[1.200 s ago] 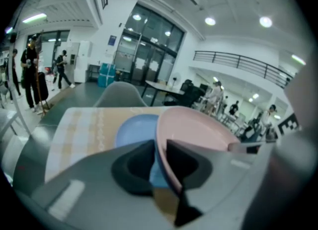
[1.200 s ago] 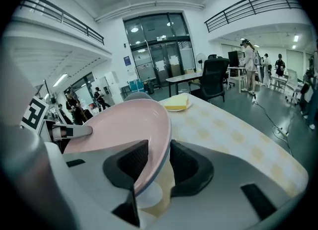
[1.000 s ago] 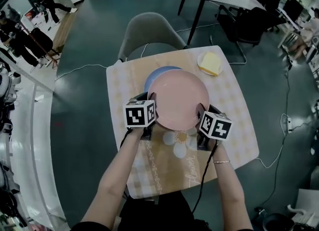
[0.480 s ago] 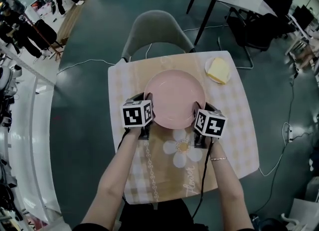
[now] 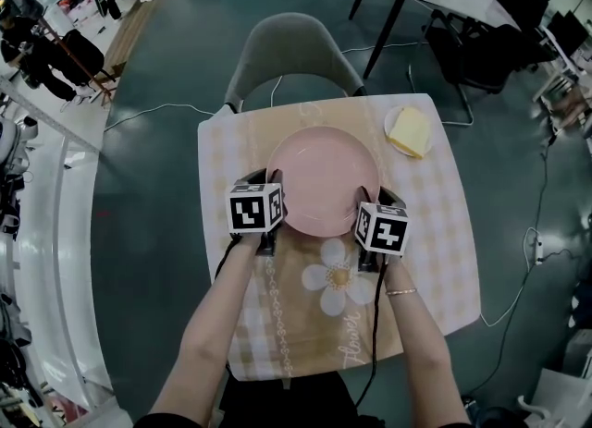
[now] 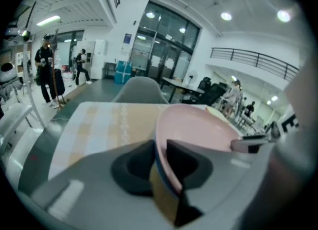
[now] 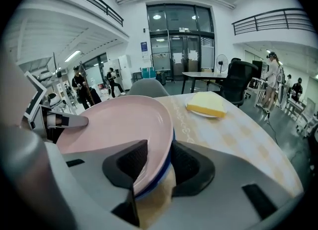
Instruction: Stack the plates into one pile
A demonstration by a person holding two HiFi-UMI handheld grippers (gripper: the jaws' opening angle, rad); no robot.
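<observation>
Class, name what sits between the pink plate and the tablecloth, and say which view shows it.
A blue plate: its rim peeks out beneath the pink plate, above the tablecloth, in both gripper views.

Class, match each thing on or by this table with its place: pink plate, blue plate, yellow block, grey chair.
1 pink plate
2 blue plate
3 yellow block
4 grey chair

A under another plate, only its rim showing
B beyond the table's far edge
C top of the pile
D on a small white dish, far right corner

Pairs: 1-C, 2-A, 3-D, 4-B
</observation>
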